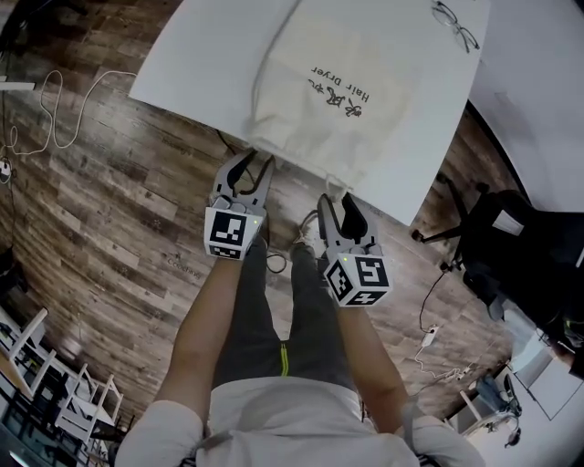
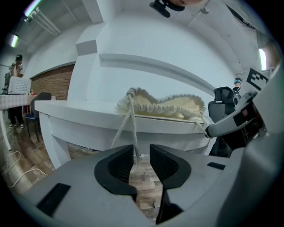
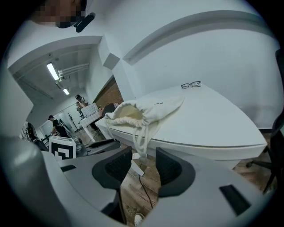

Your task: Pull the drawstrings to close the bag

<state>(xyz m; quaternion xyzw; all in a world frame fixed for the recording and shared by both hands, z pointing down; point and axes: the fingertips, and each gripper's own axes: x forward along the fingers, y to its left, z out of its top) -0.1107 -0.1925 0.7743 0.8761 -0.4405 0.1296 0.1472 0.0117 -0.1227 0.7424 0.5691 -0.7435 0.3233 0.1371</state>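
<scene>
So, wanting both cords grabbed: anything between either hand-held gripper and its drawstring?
Nothing visible. Left hand-held gripper: left drawstring hangs between its open jaws. Right hand-held gripper: right drawstring hangs just ahead, unobstructed.

Matt cream cloth bag [image 1: 328,91], twisted rope drawstrings [image 2: 132,111], smooth white matt table [image 1: 210,55], grainy wood-plank floor [image 1: 119,210], matt grey plastic left gripper [image 1: 255,164] and right gripper [image 1: 338,202], thin wire glasses [image 1: 454,25]
</scene>
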